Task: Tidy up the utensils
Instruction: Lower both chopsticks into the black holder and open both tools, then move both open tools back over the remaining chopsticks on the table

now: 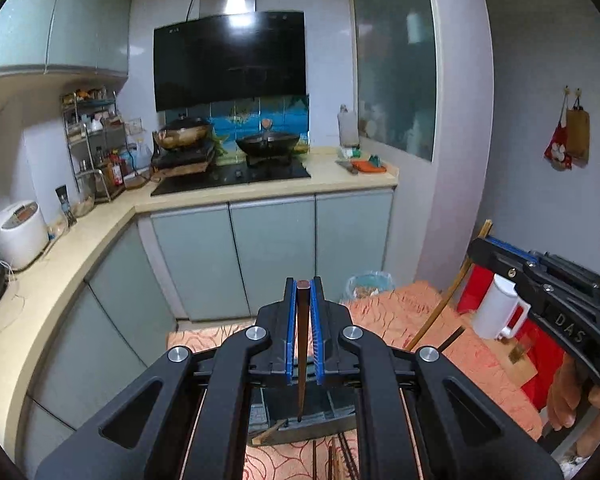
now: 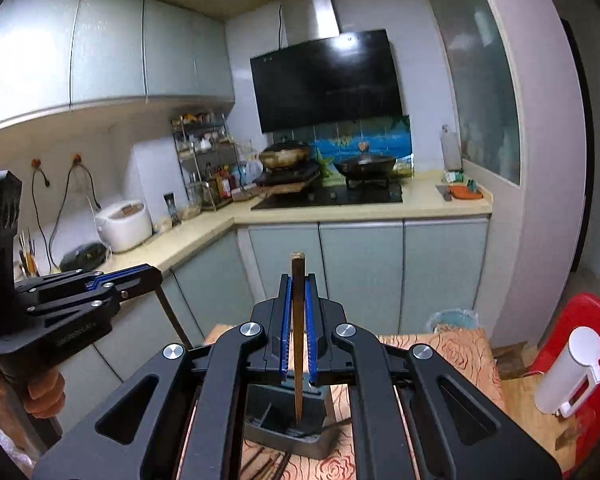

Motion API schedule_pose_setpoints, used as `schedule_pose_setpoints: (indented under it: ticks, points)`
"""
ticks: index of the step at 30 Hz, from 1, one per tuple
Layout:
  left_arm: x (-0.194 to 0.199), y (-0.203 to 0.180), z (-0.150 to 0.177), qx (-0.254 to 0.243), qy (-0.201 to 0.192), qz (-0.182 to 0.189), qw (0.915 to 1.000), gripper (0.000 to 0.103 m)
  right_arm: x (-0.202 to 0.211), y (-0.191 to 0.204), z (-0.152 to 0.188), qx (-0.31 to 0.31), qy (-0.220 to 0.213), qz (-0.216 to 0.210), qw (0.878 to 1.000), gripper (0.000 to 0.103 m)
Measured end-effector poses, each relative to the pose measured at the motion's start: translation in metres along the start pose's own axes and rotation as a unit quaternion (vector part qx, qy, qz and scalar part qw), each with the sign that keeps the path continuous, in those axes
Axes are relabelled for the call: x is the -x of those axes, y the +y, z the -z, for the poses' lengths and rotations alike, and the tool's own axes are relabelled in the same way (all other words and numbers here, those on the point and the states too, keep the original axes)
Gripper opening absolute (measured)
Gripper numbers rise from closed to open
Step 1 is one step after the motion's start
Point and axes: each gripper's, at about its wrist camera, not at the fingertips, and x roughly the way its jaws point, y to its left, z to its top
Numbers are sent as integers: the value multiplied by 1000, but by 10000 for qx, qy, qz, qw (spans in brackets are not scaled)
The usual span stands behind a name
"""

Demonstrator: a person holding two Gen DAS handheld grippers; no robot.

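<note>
1. Left tool (image 1: 304,292) is clenched on a dark chopstick (image 1: 302,344), upright above the black holder (image 1: 300,426) on the near table (image 1: 400,312).
2. Right tool (image 2: 297,292) is clenched on a brown chopstick (image 2: 298,336), its tip over the same holder.

Soft, even indoor light fills both fisheye views; glare spots gleam on the black range hood (image 1: 229,60) and the upper cabinets (image 2: 100,48). Edges bow and darken, with slight blur throughout.
</note>
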Motion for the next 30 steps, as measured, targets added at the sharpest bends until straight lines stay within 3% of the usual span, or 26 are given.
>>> schedule_pose_setpoints:
  ticks: [10, 17, 18, 20, 21, 22, 30]
  points:
    - [-24, 11, 52, 5, 428, -34, 9991, 7, -17, 3, 39, 125, 435, 48, 9990, 7]
    - [-15, 18, 64, 62, 459, -70, 9989, 7, -16, 6, 48, 107, 581, -7, 9983, 10]
    - [-13, 20, 64, 70, 452, -54, 9989, 11, -14, 6, 48, 100, 578, -10, 9983, 14]
    - [-5, 21, 64, 80, 379, -35, 9992, 29, -9, 7, 47, 90, 528, 35, 9986, 34]
    - [0, 22, 64, 86, 314, -66, 9994, 46, -6, 6, 47, 90, 477, 84, 9988, 46]
    - [5, 22, 65, 87, 236, -96, 9996, 55, -1, 7, 46, 103, 385, 175, 9991, 52]
    - [38, 17, 77, 20, 34, -12, 10000, 72, 28, 5, 41, 192, 116, 234, 9995, 53]
